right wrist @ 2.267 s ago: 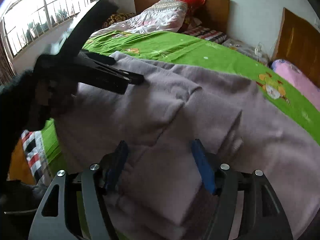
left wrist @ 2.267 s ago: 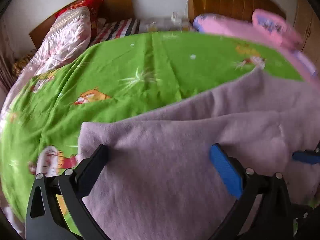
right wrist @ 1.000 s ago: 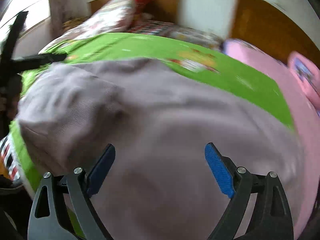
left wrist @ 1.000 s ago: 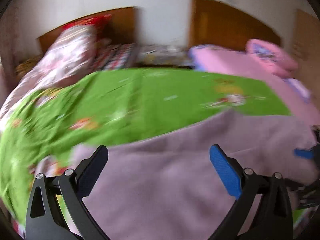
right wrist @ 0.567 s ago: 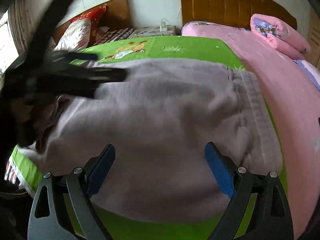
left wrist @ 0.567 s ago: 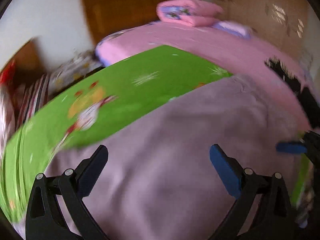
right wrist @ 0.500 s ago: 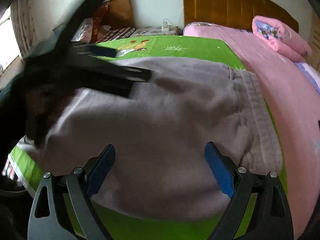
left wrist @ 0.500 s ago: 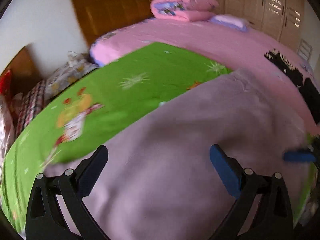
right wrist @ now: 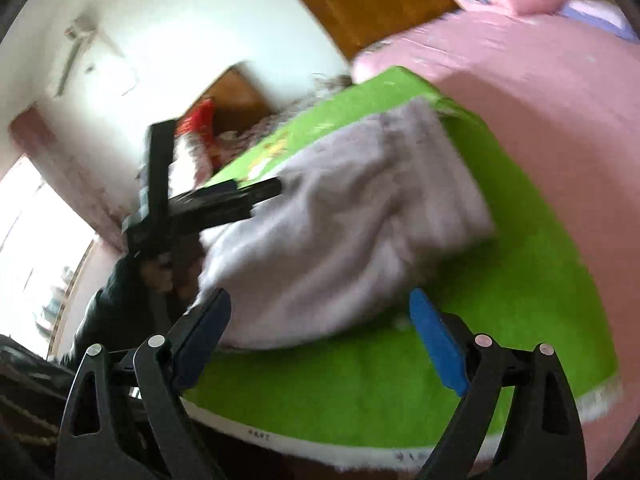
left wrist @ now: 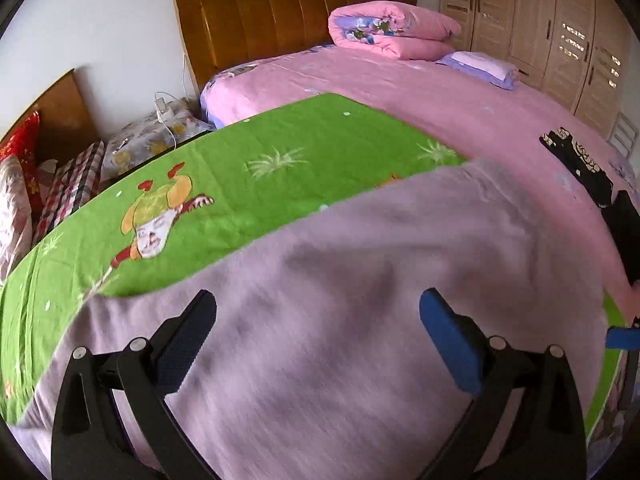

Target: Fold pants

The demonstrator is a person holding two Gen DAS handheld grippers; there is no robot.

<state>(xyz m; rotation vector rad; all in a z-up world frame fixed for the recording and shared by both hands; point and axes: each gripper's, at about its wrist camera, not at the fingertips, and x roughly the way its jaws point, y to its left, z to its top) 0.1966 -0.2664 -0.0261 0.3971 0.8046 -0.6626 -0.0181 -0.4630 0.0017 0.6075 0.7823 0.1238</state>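
Green blanket on the bed carries the mauve fleece pants, filling the lower half of the left view. Both tools, left tool and right tool, stand wide apart, empty, above the cloth. Judging by this, a fold is set; next comes regrasping an edge.

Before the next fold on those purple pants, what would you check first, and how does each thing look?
1. Pants lie on the green sheet: ok.
2. Left hand-held gripper open, nothing between its pads: ok.
3. Right hand-held gripper open, nothing between its pads: ok.
4. Pants lie smooth: not ok, they look bunched in the right wrist view.
5. Folded edges line up: cannot tell, the right wrist view is blurred.
6. Black garment on the pink bed clear of the pants: ok.
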